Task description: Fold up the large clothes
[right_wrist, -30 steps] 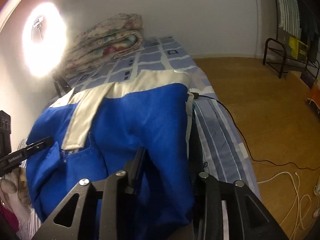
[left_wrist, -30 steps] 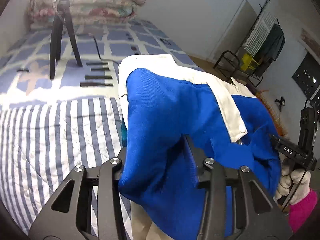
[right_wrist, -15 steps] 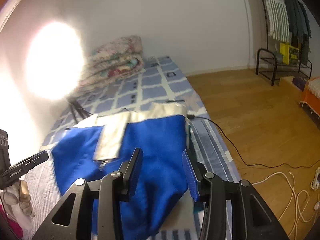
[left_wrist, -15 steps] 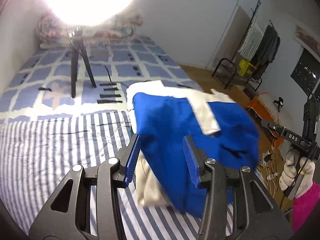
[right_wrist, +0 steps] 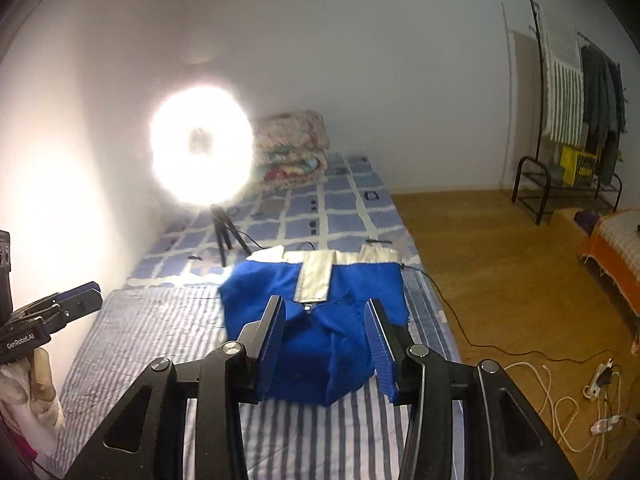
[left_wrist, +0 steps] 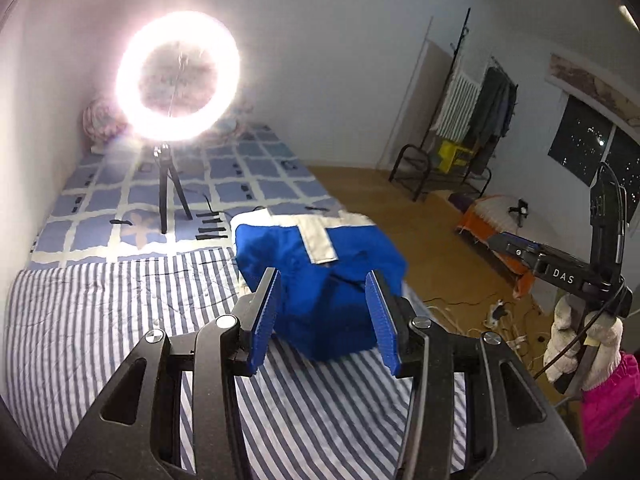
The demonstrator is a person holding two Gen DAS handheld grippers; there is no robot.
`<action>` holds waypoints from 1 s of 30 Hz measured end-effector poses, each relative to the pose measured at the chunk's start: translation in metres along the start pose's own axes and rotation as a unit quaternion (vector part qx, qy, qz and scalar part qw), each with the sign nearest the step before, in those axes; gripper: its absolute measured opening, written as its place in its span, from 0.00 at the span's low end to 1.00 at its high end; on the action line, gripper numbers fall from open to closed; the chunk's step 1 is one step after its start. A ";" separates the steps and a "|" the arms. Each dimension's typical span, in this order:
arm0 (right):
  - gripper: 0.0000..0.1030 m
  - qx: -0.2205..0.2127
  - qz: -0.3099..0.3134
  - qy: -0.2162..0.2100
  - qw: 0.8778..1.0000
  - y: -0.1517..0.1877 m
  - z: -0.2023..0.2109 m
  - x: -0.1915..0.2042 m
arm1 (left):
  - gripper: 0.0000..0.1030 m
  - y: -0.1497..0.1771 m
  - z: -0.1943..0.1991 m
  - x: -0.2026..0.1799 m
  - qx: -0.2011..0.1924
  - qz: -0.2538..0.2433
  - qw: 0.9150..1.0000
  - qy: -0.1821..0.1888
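Count: 1 blue/white garment (left_wrist: 320, 280) on 1 bed (left_wrist: 100, 320). 1 ring light (left_wrist: 178, 84) w/ 1 tripod (left_wrist: 166, 192). 1 folded quilt (right_wrist: 292, 148). 2 grippers: my left (left_wrist: 324, 316), my right (right_wrist: 326, 344), approx 4 black strips (left_wrist: 210, 226) by tripod. 1 clothes rack (right_wrist: 568, 120).

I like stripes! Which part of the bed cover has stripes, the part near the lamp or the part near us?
The striped sheet nearest us, under the folded blue garment. The checked sheet by the ring lamp has squares.

Bedroom, probably: bed (right_wrist: 344, 216), clothes rack (right_wrist: 576, 92)
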State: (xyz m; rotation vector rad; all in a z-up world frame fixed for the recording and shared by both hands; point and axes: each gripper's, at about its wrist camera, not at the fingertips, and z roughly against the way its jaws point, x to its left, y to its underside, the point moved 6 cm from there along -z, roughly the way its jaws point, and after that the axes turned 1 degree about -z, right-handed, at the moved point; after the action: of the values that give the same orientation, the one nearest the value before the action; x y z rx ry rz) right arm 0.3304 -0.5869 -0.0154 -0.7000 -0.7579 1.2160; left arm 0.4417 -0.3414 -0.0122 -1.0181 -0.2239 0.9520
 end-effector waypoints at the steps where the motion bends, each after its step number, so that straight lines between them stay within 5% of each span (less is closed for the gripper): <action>1: 0.41 -0.005 0.003 0.002 1.000 0.000 0.015 0.005 | 0.44 0.000 0.012 -0.004 -0.005 0.000 1.000 0.001; 10: 0.47 -0.033 -0.002 -0.023 0.999 0.045 0.135 0.048 | 0.44 0.030 0.137 -0.054 -0.058 -0.034 0.998 -0.003; 19: 0.54 -0.049 -0.013 -0.034 0.998 0.110 0.177 0.066 | 0.45 0.092 0.217 -0.088 -0.085 -0.066 0.994 -0.005; 22: 0.61 -0.060 -0.009 -0.023 0.998 0.125 0.181 0.072 | 0.61 0.109 0.229 -0.092 -0.094 -0.080 0.992 -0.014; 25: 0.72 -0.077 -0.018 -0.004 0.997 0.137 0.181 0.073 | 0.64 0.121 0.232 -0.095 -0.092 -0.091 0.991 -0.020; 30: 0.85 -0.085 -0.020 0.014 0.996 0.142 0.174 0.071 | 0.83 0.133 0.229 -0.089 -0.096 -0.091 0.991 -0.027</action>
State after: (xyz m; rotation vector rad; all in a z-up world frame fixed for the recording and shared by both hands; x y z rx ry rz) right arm 0.1226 -0.4767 -0.0221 -0.8353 -0.8543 1.1119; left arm 0.1831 -0.2432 0.0277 -1.1271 -0.4536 0.8024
